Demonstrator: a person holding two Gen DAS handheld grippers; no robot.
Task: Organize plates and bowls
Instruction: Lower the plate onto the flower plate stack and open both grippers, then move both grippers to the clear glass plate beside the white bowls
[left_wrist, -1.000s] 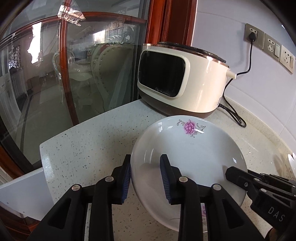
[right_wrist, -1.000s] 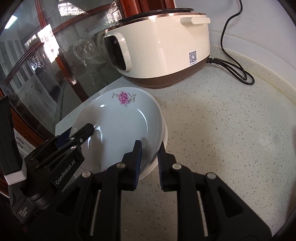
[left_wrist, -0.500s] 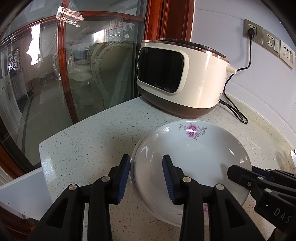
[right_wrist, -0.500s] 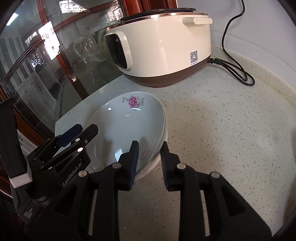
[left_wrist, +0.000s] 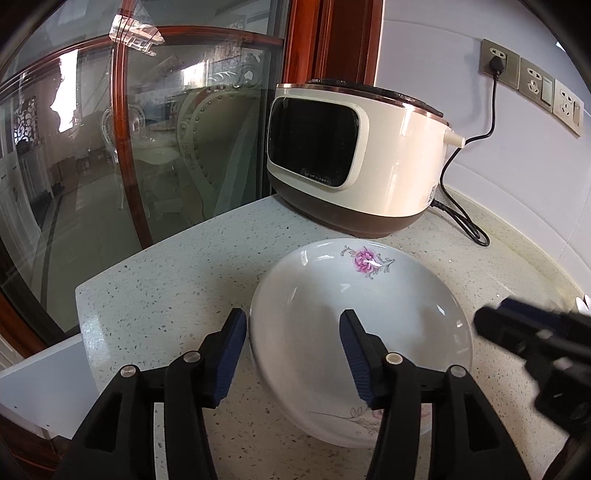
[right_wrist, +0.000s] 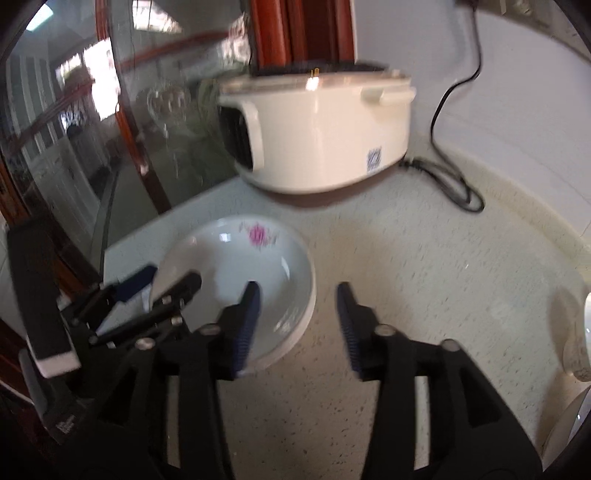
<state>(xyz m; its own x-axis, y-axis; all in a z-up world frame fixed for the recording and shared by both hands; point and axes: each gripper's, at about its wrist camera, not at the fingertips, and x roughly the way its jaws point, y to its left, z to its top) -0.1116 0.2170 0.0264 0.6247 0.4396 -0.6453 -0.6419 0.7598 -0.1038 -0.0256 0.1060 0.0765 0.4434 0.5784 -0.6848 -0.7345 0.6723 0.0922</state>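
On the speckled counter (left_wrist: 192, 266), near the cream cooker (left_wrist: 369, 162), I see the flowered plate (left_wrist: 369, 295) lying flat. My left gripper (left_wrist: 291, 354) straddles its near-left rim, jaws just opened, pads clear. My right gripper (right_wrist: 297, 325) has just opened too, nothing gripped, plate rim beneath its left finger.

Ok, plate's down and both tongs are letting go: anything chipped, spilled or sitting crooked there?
Nothing stands out. The flowered plate lies flat on the speckled counter near its corner, rim whole, no spill. Left tongs and right tongs have just been opening; the plate's rim runs between the left pads, unpressed. The right view is blurred.
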